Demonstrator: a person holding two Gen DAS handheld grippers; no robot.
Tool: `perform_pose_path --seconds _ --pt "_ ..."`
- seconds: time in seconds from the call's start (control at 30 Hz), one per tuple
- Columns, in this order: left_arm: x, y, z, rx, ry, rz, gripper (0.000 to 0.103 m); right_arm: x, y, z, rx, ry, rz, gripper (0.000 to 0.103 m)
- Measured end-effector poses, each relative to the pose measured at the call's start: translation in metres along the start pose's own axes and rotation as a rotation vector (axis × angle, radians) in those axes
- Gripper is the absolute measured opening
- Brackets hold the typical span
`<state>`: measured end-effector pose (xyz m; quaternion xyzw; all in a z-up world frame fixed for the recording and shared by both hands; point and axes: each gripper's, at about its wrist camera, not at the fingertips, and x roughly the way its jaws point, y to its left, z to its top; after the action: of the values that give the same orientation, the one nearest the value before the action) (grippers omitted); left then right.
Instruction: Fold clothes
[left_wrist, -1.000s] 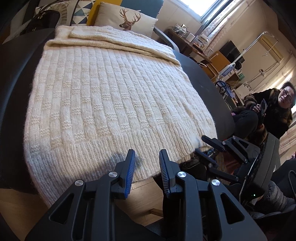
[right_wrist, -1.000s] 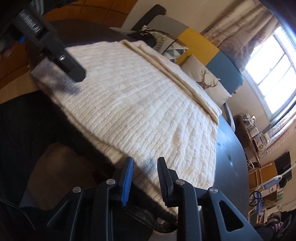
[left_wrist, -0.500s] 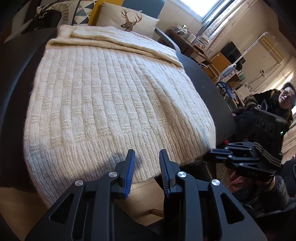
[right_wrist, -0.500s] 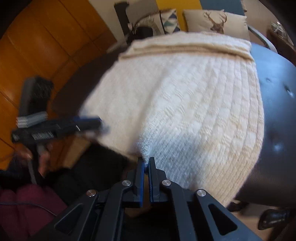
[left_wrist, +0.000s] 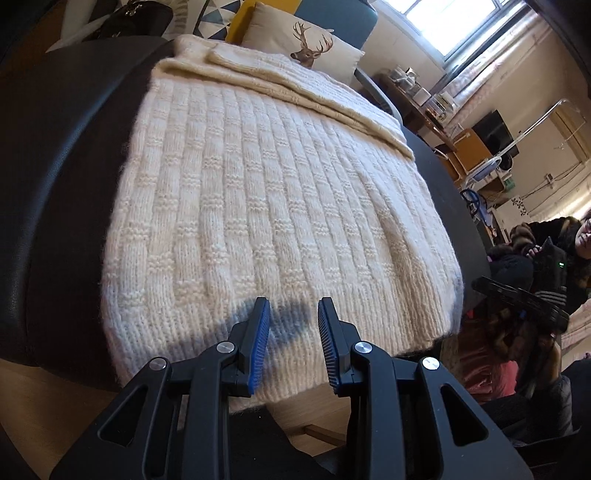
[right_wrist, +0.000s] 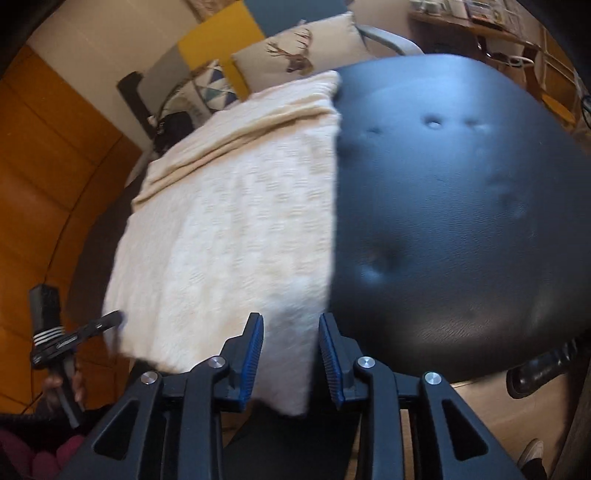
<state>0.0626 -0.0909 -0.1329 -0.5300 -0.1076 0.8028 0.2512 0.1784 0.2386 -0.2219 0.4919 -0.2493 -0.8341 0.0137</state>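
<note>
A black padded surface (right_wrist: 461, 206), leather-like with tufted dimples, fills most of the right wrist view and runs under everything in the left wrist view (left_wrist: 62, 155). Spread flat over it lies the cream knitted sweater (left_wrist: 266, 206), ribbed in long columns with small textured blocks, its far part folded over into a thick band near the cushions. Its near hem hangs over the front edge of the padded surface, and in the right wrist view the sweater (right_wrist: 229, 236) covers the left half of the pad, its lower right corner drooping down between the fingers of that gripper. Behind the sweater sits a pale deer-print cushion (left_wrist: 306, 37), beside a triangle-patterned cushion (left_wrist: 218, 14) and a black handbag (left_wrist: 129, 18). At the right edge of the left wrist view a seated person (left_wrist: 546, 254) in dark clothes holds a dark device. The left gripper (left_wrist: 292, 325) hovers just over the sweater's hem with its blue-padded jaws spread apart, nothing between them, casting a shadow on the knit. The right gripper (right_wrist: 291, 339) is likewise spread wide at the hem's right corner; the cloth lies between its pads but they do not pinch it. The left gripper also appears at the left of the right wrist view (right_wrist: 107, 321), held in a hand (right_wrist: 62, 387) near the sweater's left corner.
</note>
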Motion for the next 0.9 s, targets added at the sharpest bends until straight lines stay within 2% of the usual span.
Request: perform_pose_path --seconds 0.07,0.17,0.23,0.27,0.3,0.37,0.4,0.47,0.53,0.6,0.67,0.7,0.8,0.87,0.9 --pt "0.001 -0.001 0.0 0.006 0.0 0.005 0.029 0.012 -0.01 0.006 0.032 0.044 0.01 0.032" --pt "0.003 -0.001 0.003 0.014 0.001 0.008 0.029 0.019 -0.011 0.009 0.048 0.039 0.024 0.034" --pt "0.006 -0.001 0.007 0.02 0.0 0.006 0.029 0.024 -0.003 0.011 0.022 0.055 0.045 0.019" --pt "0.008 -0.001 0.01 0.022 -0.001 0.005 0.029 0.027 0.008 0.011 -0.037 0.064 -0.012 0.015" --pt "0.01 -0.001 0.013 0.025 -0.001 0.004 0.029 0.03 0.019 0.011 -0.098 0.073 -0.07 0.006" --pt "0.014 -0.003 0.021 0.043 -0.002 0.009 0.029 0.023 0.042 0.014 -0.245 0.056 -0.236 0.005" --pt "0.016 -0.003 0.025 0.053 -0.005 0.011 0.029 0.016 0.054 0.016 -0.336 0.021 -0.356 0.005" --pt "0.022 -0.004 0.031 0.07 -0.003 0.008 0.029 0.013 0.06 0.018 -0.477 0.017 -0.574 0.005" --pt "0.019 -0.003 0.027 0.081 0.007 0.007 0.029 0.021 0.049 0.018 -0.479 0.073 -0.613 0.005" --pt "0.013 -0.001 0.021 0.09 0.019 0.008 0.029 0.023 0.046 0.011 -0.467 0.065 -0.592 0.007" --pt "0.008 0.0 0.014 0.099 0.031 0.009 0.029 0.009 0.048 0.008 -0.386 0.019 -0.484 0.009" --pt "0.005 0.001 0.011 0.103 0.037 0.01 0.029 0.0 0.049 0.007 -0.343 -0.018 -0.437 0.015" --pt "-0.004 0.004 0.001 0.116 0.054 0.011 0.029 -0.01 0.069 0.006 -0.327 -0.065 -0.316 0.021" --pt "-0.012 0.008 -0.004 0.103 0.059 0.008 0.029 0.001 0.089 0.003 -0.359 -0.029 -0.208 0.023" --pt "-0.02 0.017 -0.004 0.056 0.046 -0.008 0.029 0.006 0.099 0.001 -0.375 -0.011 -0.154 0.024"
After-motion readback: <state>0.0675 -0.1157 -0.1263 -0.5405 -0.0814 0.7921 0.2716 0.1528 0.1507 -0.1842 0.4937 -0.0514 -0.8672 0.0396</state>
